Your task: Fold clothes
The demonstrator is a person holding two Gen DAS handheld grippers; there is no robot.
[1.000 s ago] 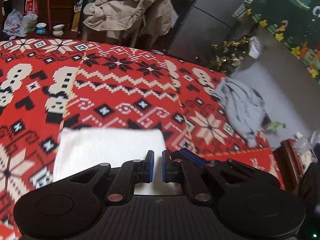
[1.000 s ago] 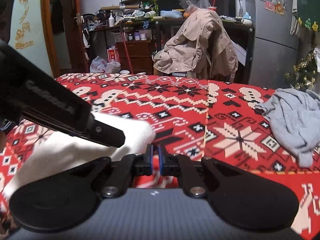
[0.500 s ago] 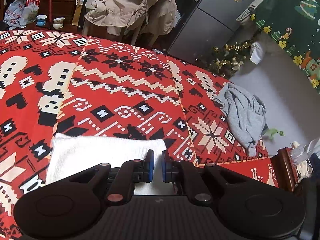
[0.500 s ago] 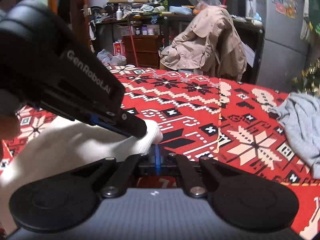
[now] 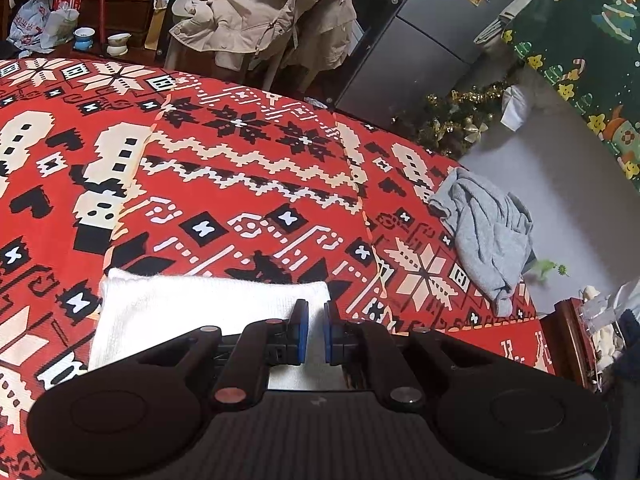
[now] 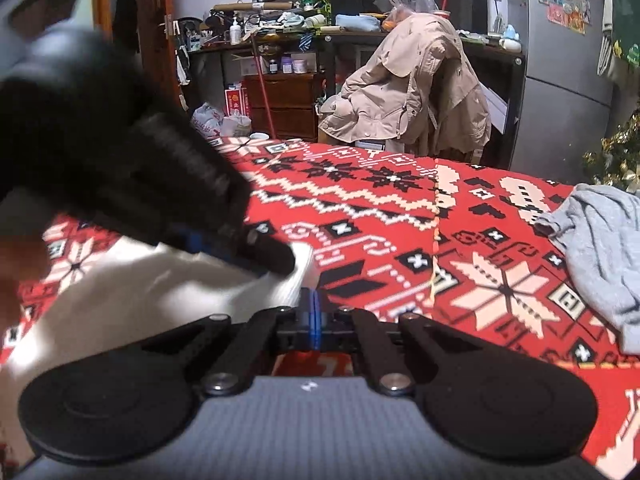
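Left gripper [image 5: 316,332]: blue-padded fingers [image 5: 300,334] parted by a narrow gap, poised over the near right corner of the folded white garment [image 5: 200,304], nothing seen between the pads. Whether the tips touch the cloth, cannot tell. White garment lying flat as a neat rectangle on the red patterned blanket [image 5: 248,184], at 6 to 7 o'clock in the left wrist view, far edge straight.

Right gripper [image 6: 315,320]: blue pads pressed together, no gap, nothing visibly between them. Positioned at 6 o'clock in its own view, just beside the right corner of the white garment [image 6: 132,292]. Left gripper seen from here as a large, blurred black body [image 6: 120,168] coming in from 10 o'clock, tip down on the white cloth near its corner. Any lettering on that body too blurred to read.

Crumpled grey garment [image 5: 488,236] at 3 o'clock in the left view, at the blanket's right edge, well apart from the white one; same grey heap [image 6: 604,248] at 3 o'clock in the right view.

Beyond the blanket, at 12 o'clock: beige jacket [image 6: 408,84] draped over a chair. Grey fridge [image 6: 568,60] at 1 to 2 o'clock with colourful stickers, print illegible. Red box [image 6: 236,100] with pale characters by the dresser, unreadable.
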